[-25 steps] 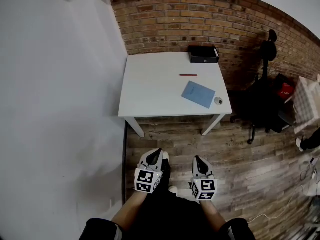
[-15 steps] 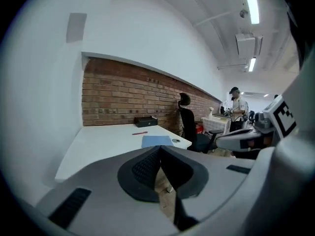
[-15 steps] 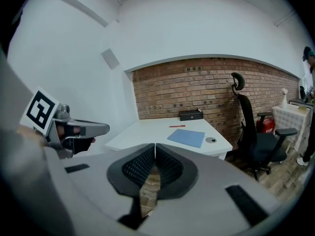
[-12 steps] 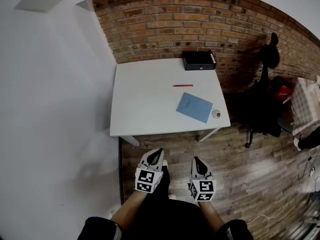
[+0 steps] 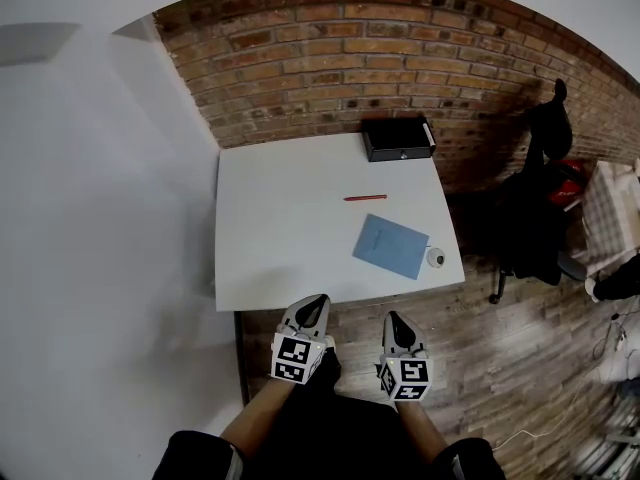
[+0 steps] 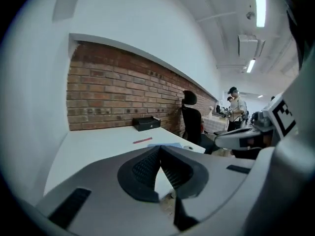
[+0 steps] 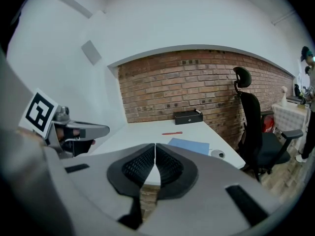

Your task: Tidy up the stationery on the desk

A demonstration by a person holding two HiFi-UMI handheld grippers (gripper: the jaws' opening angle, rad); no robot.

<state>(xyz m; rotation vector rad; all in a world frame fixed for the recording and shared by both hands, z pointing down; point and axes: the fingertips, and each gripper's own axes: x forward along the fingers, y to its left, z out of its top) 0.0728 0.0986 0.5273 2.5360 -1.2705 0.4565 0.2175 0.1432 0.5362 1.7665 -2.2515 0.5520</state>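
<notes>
Left hand-held gripper (image 5: 318, 301), right hand-held gripper (image 5: 392, 318) closed — pen (image 5: 364, 198), notebook (image 5: 390, 246) on desk (image 5: 280, 228).

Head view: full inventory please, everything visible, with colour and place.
desk: 1, white, against the brick wall
box: 1, black, far right corner of the desk
pen: 1, red, mid-desk, toward the far side
notebook: 1, blue, near right part of the desk
small round item: 1, whitish, desk's right edge beside the notebook
office chair: 1, black, right of the desk
brick wall: 1, red-brown, behind the desk
floor: wood planks
left gripper: 1, grey, shut, empty, at the desk's near edge
right gripper: 1, grey, shut, empty, beside it
</notes>
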